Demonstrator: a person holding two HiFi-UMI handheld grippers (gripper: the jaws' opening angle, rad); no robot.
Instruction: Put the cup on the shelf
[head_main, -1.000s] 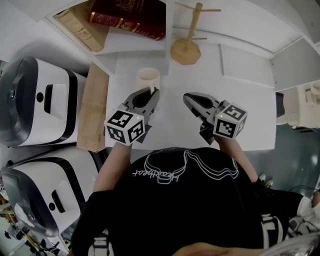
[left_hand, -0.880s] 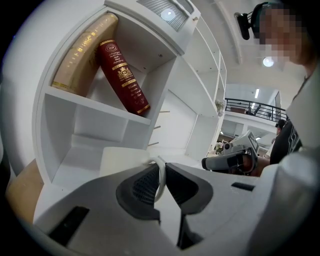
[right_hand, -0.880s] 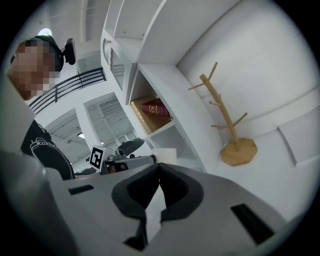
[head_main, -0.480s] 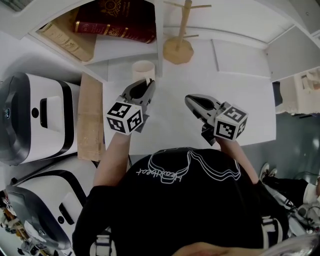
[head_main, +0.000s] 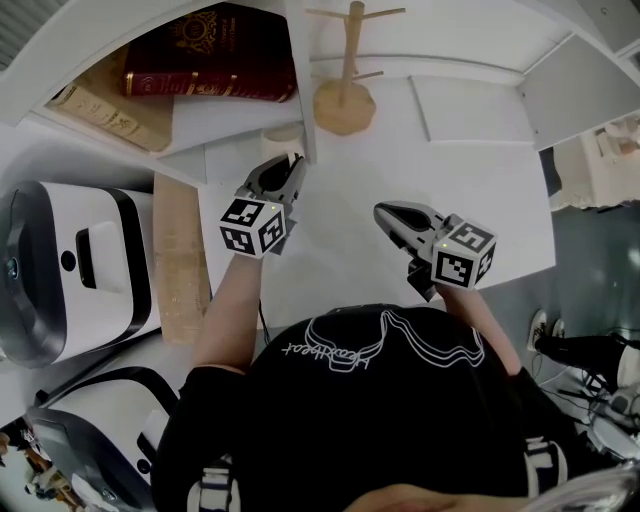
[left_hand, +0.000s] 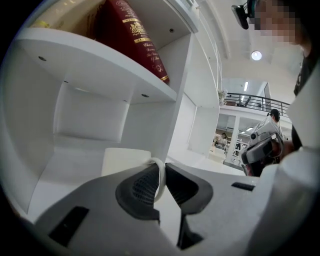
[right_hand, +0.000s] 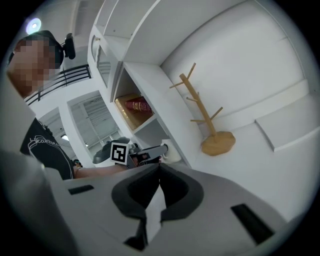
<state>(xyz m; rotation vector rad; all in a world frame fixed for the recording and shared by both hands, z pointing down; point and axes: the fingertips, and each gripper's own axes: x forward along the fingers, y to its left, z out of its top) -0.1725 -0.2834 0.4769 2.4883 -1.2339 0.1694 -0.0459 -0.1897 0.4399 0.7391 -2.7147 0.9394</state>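
A cream cup (left_hand: 125, 160) stands in the lower compartment of the white shelf unit (left_hand: 100, 75). My left gripper (left_hand: 162, 172) is shut on its thin handle (left_hand: 160, 175). In the head view the cup (head_main: 283, 133) is mostly hidden under the shelf board, with the left gripper (head_main: 288, 160) reaching in at the compartment's mouth. My right gripper (head_main: 385, 212) hangs over the white table to the right, shut with nothing in it. The right gripper view shows its own jaws (right_hand: 159, 167) closed, and beyond them the left gripper (right_hand: 145, 152) at the cup (right_hand: 171, 150).
A dark red book (head_main: 210, 65) and a tan book (head_main: 100, 100) lie on the shelf above the cup. A wooden mug tree (head_main: 343, 100) stands on the table right of the shelf. White machines (head_main: 70, 260) and a wooden plank (head_main: 180, 255) are at the left.
My left gripper has carried the cup forward and down into the lower shelf compartment, so the shelf board now covers most of it. The right gripper has sunk slightly.
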